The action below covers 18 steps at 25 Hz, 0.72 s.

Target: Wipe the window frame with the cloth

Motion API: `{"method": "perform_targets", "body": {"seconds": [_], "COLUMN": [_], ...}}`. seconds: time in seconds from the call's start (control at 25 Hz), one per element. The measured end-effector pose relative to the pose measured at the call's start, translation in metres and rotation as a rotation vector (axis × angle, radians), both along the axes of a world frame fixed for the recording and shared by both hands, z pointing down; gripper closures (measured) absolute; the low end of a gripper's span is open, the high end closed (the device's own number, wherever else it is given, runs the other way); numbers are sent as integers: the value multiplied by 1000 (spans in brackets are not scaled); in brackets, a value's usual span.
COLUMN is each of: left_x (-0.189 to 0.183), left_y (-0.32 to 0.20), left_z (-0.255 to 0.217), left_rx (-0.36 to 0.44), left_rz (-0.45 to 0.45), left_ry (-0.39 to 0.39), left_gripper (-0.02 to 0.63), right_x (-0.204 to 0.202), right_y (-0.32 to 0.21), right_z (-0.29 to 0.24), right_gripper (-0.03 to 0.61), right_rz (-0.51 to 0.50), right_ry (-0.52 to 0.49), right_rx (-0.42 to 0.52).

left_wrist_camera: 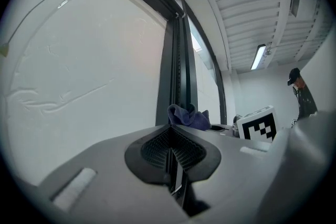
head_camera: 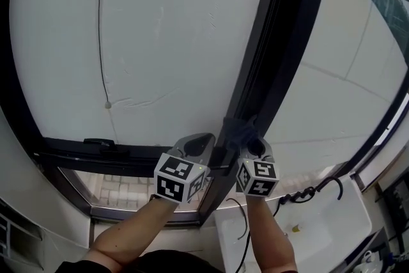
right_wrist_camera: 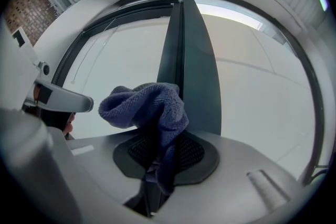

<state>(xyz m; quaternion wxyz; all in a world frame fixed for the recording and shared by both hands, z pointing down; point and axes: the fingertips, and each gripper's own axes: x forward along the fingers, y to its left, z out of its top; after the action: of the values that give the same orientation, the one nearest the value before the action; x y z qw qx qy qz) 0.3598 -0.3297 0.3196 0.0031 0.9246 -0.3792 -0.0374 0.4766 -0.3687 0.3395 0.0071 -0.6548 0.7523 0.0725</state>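
A dark upright window frame bar (head_camera: 271, 54) runs between two white-covered panes. My right gripper (head_camera: 248, 140) is shut on a bunched blue-grey cloth (head_camera: 235, 130), which is pressed against the bar low down. In the right gripper view the cloth (right_wrist_camera: 149, 110) bulges out of the right gripper (right_wrist_camera: 157, 152) just in front of the frame bar (right_wrist_camera: 189, 71). My left gripper (head_camera: 199, 144) hangs just left of the bar, beside the cloth. The left gripper (left_wrist_camera: 171, 140) is shut with nothing in it; the cloth (left_wrist_camera: 188, 117) and the frame bar (left_wrist_camera: 176, 65) lie just beyond it.
A dark horizontal sill (head_camera: 96, 151) crosses below the left pane. A thin cord (head_camera: 101, 35) hangs down that pane. At lower right, a black cable (head_camera: 313, 191) lies on a white surface (head_camera: 339, 220). A person (left_wrist_camera: 300, 93) stands far back in the left gripper view.
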Motion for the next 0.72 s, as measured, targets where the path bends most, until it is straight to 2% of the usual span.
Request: {"method": "perform_targets", "body": {"seconds": [0.32, 0.56, 0.72], "left_x": [-3, 3, 7], "left_y": [-11, -17, -21], "left_z": [43, 82, 101], "left_rx": [-51, -70, -106], "left_rz": [-15, -14, -2], "left_ry": [-22, -117, -114], "left_gripper": [620, 620, 620], "right_x": [0, 0, 0], "right_y": [-3, -3, -4], "right_z": [60, 97, 115], "right_gripper": [503, 503, 503], "right_rz": [0, -4, 6], "right_ry": [-30, -20, -28], "right_rx": [-95, -150, -165]}}
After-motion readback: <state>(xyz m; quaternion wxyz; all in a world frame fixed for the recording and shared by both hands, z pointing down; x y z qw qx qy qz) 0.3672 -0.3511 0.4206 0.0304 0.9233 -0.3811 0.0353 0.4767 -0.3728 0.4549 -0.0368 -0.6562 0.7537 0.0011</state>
